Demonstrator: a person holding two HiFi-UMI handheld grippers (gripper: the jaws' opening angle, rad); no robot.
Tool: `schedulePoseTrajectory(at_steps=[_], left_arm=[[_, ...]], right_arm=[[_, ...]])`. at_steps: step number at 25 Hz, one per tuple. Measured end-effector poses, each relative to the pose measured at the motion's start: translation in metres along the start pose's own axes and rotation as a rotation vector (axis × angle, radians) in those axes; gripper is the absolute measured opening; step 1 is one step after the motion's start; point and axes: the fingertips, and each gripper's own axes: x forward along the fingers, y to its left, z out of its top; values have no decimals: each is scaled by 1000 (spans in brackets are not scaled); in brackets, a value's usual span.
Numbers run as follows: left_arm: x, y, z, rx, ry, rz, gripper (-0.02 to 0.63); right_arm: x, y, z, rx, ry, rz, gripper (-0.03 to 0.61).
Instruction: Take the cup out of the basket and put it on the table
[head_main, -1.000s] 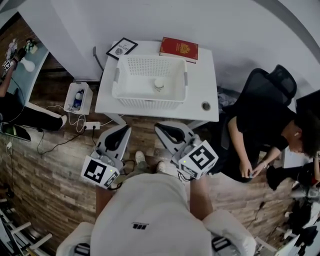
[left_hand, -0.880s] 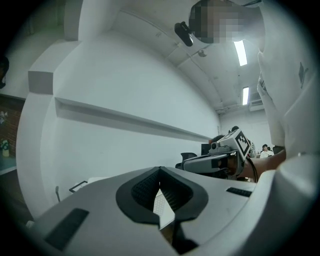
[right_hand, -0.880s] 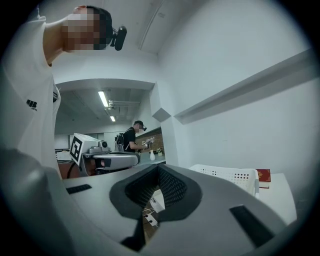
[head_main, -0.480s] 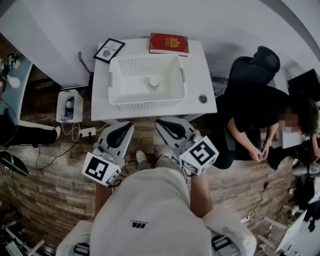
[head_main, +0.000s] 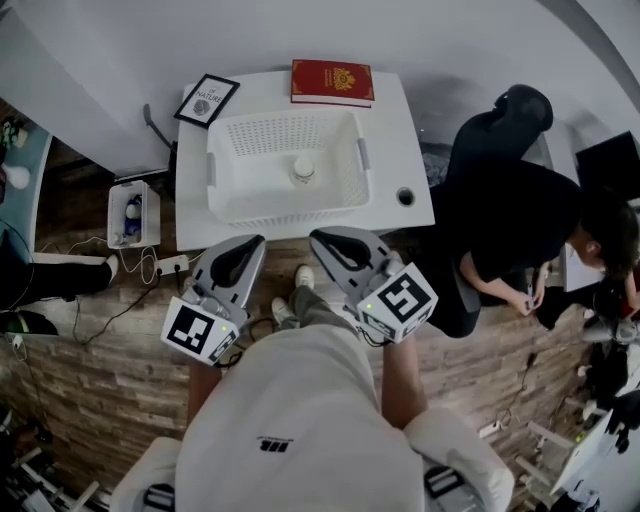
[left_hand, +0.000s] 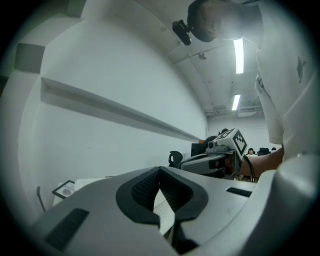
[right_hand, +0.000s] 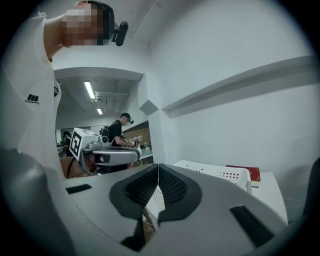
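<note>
The table (head_main: 398, 125), the perforated basket (head_main: 285, 208) and the cup (head_main: 303, 170) are all seen in white. The book (head_main: 332, 82) is coloured red with a gold emblem. The left gripper (head_main: 243, 250) and the right gripper (head_main: 335, 245) are coloured grey, with black-and-white square markers.

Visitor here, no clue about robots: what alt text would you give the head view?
A small cup sits in a white basket on a white table, a red book and a framed picture beyond it. The left gripper and right gripper, both shut and empty, hover short of the table's near edge. A person in black sits at right.
</note>
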Motion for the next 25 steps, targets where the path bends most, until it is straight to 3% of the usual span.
schedulePoseTrajectory(at_steps=[16, 25], left_arm=[[57, 47, -9, -14, 54, 64, 9], [74, 68, -3, -4, 61, 45, 9]], right_arm=[[32, -64, -9, 9, 54, 92, 14], [47, -83, -4, 0, 68, 75, 14]])
